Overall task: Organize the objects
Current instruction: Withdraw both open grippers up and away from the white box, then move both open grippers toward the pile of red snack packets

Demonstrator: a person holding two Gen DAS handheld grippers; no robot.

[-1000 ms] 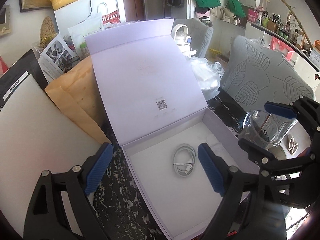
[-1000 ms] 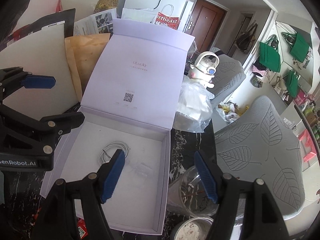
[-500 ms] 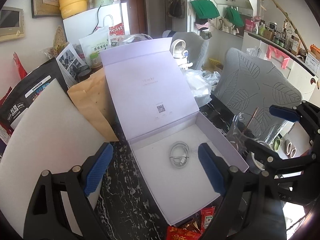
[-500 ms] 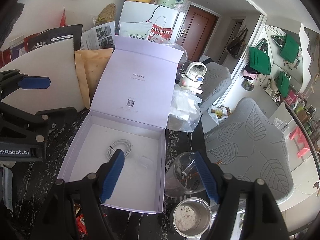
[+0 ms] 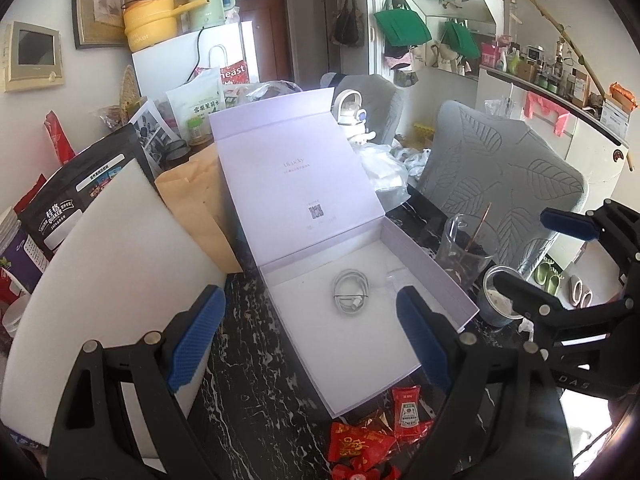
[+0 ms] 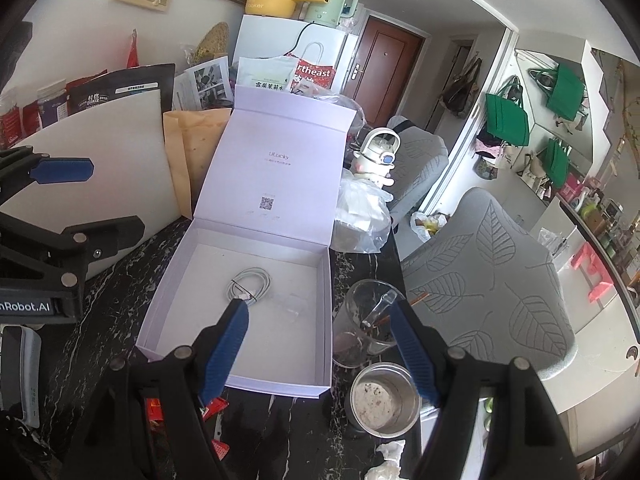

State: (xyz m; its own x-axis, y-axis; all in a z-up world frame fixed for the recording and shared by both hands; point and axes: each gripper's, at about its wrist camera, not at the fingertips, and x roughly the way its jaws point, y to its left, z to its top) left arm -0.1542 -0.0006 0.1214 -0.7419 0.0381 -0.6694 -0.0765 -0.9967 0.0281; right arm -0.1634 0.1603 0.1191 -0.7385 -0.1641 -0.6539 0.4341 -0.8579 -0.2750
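Presently both the left gripper point(image 5: 310, 334) and right gripper point(image 6: 320, 350) hover with jaws spread, empty, above the open lavender box point(image 6: 256, 384) (coiled white cable point(image 5: 350, 290) inside). Lower gently toward the next item, likely the red packets point(image 5: 376, 428) on the table point(image 5: 256, 360).

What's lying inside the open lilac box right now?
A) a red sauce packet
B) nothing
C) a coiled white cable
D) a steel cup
C: the coiled white cable lies on the floor of the open lilac cardboard box, while the red sauce packets and the round steel cup sit outside it on the dark marble table.
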